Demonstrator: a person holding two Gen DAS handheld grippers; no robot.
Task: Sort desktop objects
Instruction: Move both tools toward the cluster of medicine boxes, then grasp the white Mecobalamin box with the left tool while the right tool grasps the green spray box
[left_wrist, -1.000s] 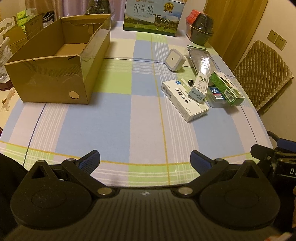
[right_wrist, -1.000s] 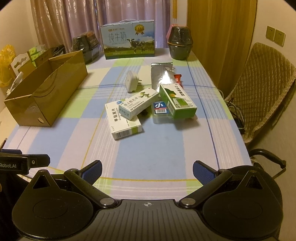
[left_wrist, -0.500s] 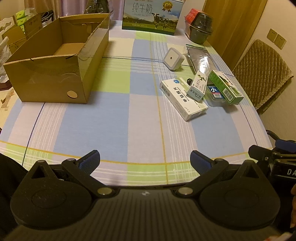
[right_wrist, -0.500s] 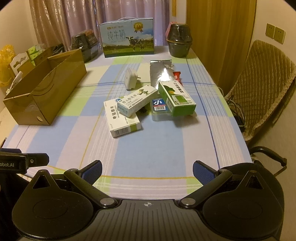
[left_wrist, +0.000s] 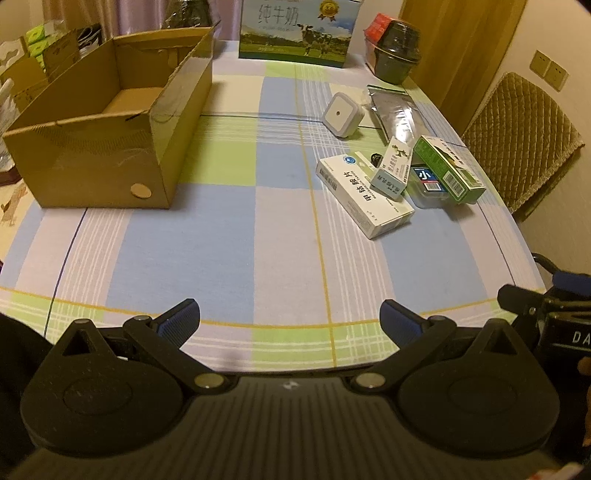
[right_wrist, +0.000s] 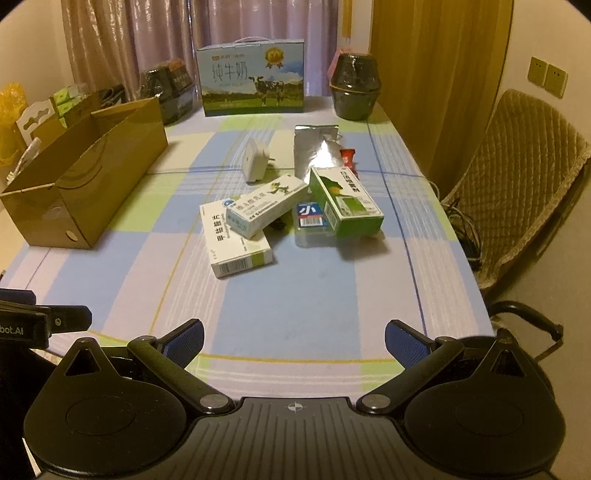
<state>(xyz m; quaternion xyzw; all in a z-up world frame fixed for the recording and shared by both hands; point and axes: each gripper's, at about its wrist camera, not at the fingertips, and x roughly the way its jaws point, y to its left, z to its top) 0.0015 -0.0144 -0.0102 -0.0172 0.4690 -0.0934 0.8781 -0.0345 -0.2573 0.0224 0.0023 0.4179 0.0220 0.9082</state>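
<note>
An open cardboard box (left_wrist: 107, 144) (right_wrist: 85, 184) stands empty on the table's left. A cluster lies right of centre: a large white medicine box (left_wrist: 364, 195) (right_wrist: 234, 240), a smaller pale blue box (left_wrist: 393, 168) (right_wrist: 267, 205) leaning on it, a green box (left_wrist: 448, 168) (right_wrist: 345, 201), a clear case with a blue label (left_wrist: 428, 182) (right_wrist: 310, 218), a white plug adapter (left_wrist: 341, 114) (right_wrist: 255, 162) and a silver foil pouch (left_wrist: 397, 110) (right_wrist: 316, 151). My left gripper (left_wrist: 290, 319) and right gripper (right_wrist: 293, 339) are open and empty over the near table edge.
A milk carton case (right_wrist: 251, 85) and dark wrapped pots (right_wrist: 354, 86) stand at the far end. A small red packet (right_wrist: 347, 155) lies by the pouch. A padded chair (right_wrist: 517, 184) stands to the right. The checked tablecloth (right_wrist: 295, 295) lies between grippers and cluster.
Both grippers have moved slightly forward towards the objects. Nothing on the table has moved, and both stay open.
</note>
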